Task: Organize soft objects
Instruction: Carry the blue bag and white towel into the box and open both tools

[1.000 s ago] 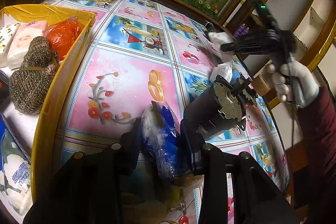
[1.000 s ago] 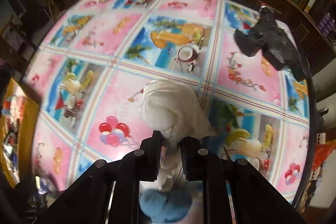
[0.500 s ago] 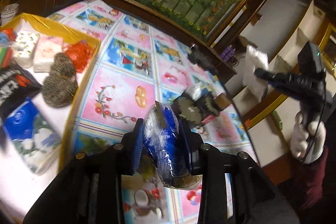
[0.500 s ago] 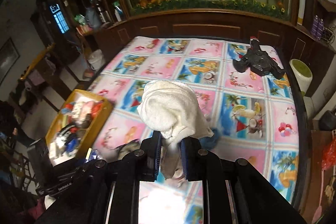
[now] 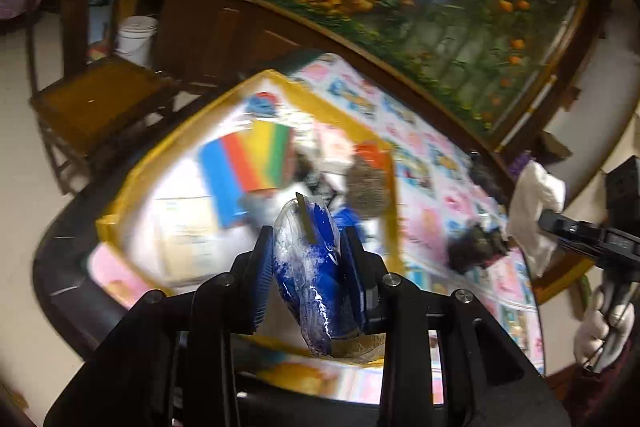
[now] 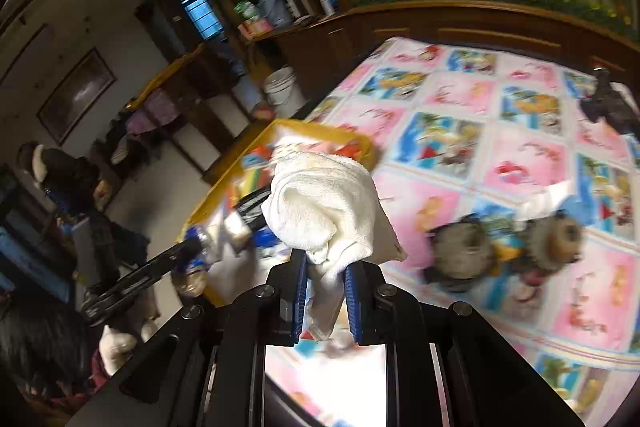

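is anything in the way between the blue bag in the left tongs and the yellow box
Nothing visible blocks it. The left tongs hold the blue plastic bag in the air, facing the open top of the yellow box. The box already holds items, such as a rainbow-striped pack; the white floor left of it shows.

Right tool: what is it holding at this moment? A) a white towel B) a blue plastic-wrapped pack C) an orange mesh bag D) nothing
A: the right tool is clamped on a bunched white towel; the blue plastic-wrapped pack sits in the left tool.
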A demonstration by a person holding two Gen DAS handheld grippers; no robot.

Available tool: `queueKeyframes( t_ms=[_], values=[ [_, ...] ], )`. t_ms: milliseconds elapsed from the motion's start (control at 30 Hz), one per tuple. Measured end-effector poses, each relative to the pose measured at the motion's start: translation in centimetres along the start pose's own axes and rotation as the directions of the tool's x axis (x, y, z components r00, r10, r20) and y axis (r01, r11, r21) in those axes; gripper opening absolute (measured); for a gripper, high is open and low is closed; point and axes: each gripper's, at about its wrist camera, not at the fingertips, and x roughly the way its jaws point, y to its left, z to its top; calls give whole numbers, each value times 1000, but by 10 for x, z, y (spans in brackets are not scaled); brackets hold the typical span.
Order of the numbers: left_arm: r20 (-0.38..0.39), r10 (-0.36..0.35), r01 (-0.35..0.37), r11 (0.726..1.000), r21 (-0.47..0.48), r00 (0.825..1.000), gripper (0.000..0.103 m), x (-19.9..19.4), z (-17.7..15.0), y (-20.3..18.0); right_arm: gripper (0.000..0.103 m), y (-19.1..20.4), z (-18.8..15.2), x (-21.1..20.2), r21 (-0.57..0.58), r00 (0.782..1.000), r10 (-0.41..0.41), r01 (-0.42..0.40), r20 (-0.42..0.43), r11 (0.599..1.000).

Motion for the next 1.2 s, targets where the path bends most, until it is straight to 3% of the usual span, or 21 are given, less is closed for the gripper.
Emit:
queueKeyframes(
  t_ms=[233, 433, 500, 600, 700, 767, 833, 900, 1033, 1200],
  values=[
    [-117, 30, -34, 999, -32, 993, 31, 34, -7, 19, 17, 43, 2, 72, 7, 977, 165, -165, -132, 986],
    [-127, 62, -65, 998, -17, 990, 31, 43, -6, 22, 17, 64, -3, 141, 12, 945, 189, -193, -268, 981],
    [-110, 39, -42, 999, -30, 993, 33, 40, -4, 25, 17, 68, -3, 160, 13, 937, 176, -180, -301, 984],
    [-71, 47, -50, 997, -51, 996, 49, 31, 0, 31, 17, 67, -1, 186, 25, 931, 139, -138, -337, 990],
    [-29, 130, -130, 991, -10, 991, 49, 20, 4, 31, 17, 64, -2, 210, 31, 932, 71, -64, -356, 997],
    [18, 204, -205, 978, 36, 979, 51, 11, 5, 24, 18, 62, -1, 220, 8, 936, 8, -6, -352, 1000],
    [76, 264, -270, 959, 82, 961, 64, 3, 5, 16, 16, 66, 1, 227, -17, 943, -25, 20, -331, 1000],
    [121, 300, -313, 943, 115, 946, 69, -3, 5, 7, 21, 72, 2, 230, -40, 946, -55, 44, -319, 998],
    [168, 331, -358, 920, 162, 928, 69, -8, 5, -4, 55, 88, -1, 219, -67, 961, -32, 14, -276, 998],
    [156, 326, -351, 922, 167, 932, 69, -7, 4, -12, 62, 109, -4, 192, -141, 983, -59, 34, -174, 989]
  ],
)
